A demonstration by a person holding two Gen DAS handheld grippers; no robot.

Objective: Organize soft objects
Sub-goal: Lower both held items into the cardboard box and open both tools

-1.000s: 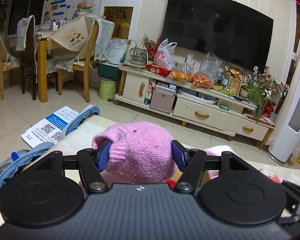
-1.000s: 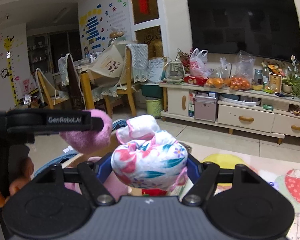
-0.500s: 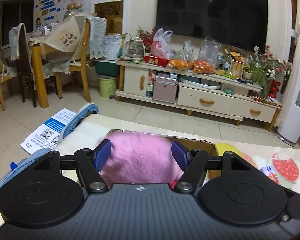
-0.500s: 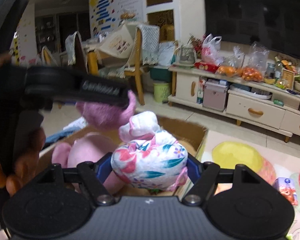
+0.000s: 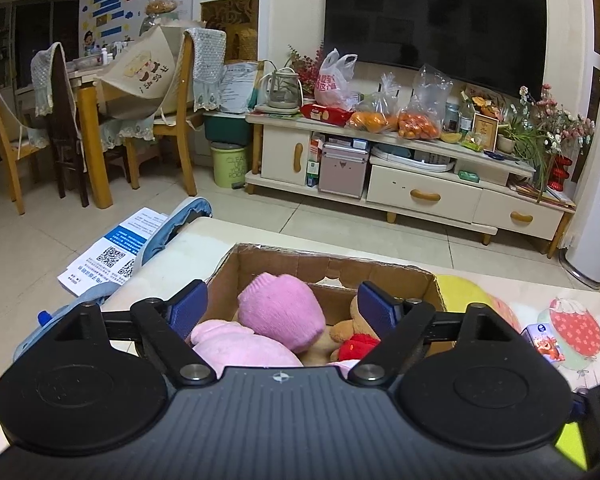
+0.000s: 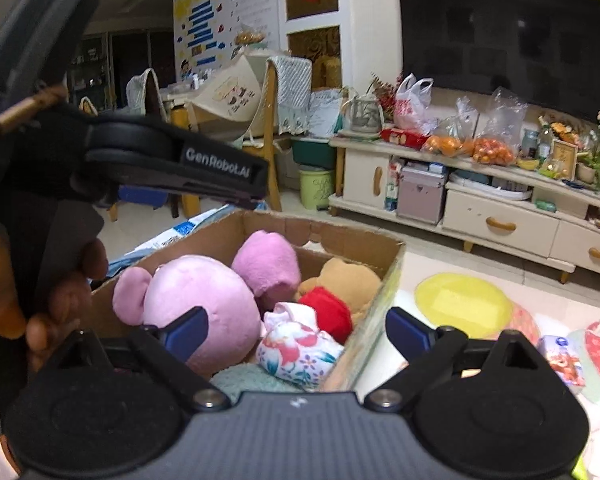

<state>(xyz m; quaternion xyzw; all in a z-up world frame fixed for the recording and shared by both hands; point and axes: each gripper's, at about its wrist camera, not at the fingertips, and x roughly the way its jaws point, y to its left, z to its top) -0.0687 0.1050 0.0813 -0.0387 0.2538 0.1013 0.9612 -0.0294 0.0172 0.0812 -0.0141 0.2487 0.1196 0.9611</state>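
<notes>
A cardboard box (image 5: pixel 332 266) (image 6: pixel 340 236) sits on the table and holds soft things. In it lie a pink knitted bundle (image 5: pixel 282 310) (image 6: pixel 266 266), a pink plush toy (image 6: pixel 196 304) (image 5: pixel 236 344), a brown bear with a red part (image 6: pixel 340 284) (image 5: pixel 354 336) and a floral cloth bundle (image 6: pixel 296 354). My left gripper (image 5: pixel 283 304) hovers over the box, its jaws opening wide, and the pink bundle lies loose below them. My right gripper (image 6: pixel 297 328) also has its jaws opening, with the floral bundle lying free in the box beneath.
A hand (image 6: pixel 40 312) holds the left gripper's body (image 6: pixel 172 164) at the left of the right wrist view. Printed leaflets (image 5: pixel 116 248) and a blue cloth (image 5: pixel 180 220) lie by the table's left edge. A yellow pad (image 6: pixel 464 306) and a small carton (image 6: pixel 560 356) lie right of the box.
Both grippers opened and let go: the pink knitted bundle and the floral bundle dropped from between the pads into the box. The right gripper came lower over the box.
</notes>
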